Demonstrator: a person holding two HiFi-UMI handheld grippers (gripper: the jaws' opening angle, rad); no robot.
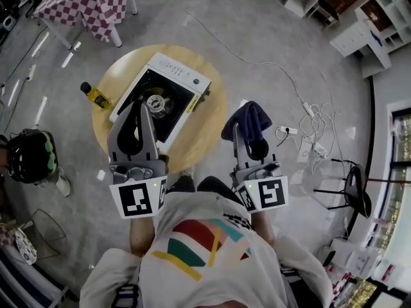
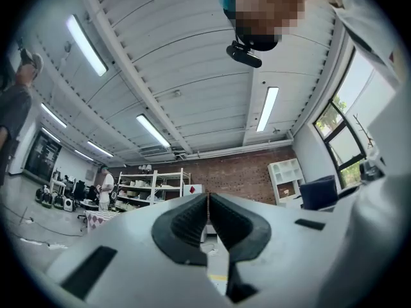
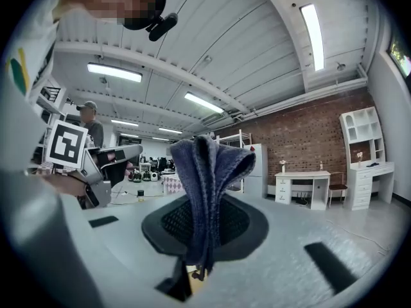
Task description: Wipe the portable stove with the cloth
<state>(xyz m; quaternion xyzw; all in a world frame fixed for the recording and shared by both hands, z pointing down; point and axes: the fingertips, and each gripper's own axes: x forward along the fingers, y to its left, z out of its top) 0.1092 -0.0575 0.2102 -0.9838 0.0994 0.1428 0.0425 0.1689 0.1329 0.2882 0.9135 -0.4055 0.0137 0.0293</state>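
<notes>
Portable stove [image 1: 160,95], white, black top, right tongs [image 3: 205,218] pinching blue cloth [image 3: 209,169], left tongs [image 2: 207,204] closed

The left claw [image 1: 142,111] hangs over the stove [image 1: 170,82] on the round wooden surface [image 1: 209,124]. The right claw [image 1: 246,136] grips a dark blue cloth [image 1: 248,117] just right of the surface. A bottle [image 1: 96,96] stands left of the left claw.

Grey concrete floor [image 1: 270,50], round wooden table [image 1: 209,132] beneath the left tongs [image 1: 141,108], checkered-cloth table [image 1: 90,5] beyond it, floor cables [image 1: 318,124] right of the right tongs [image 1: 247,140], white shelving units [image 1: 376,18] farther right, brick wall [image 3: 308,133] ahead, white desk [image 3: 302,188], ceiling strip lights [image 3: 115,72], windows [image 2: 337,124].
</notes>
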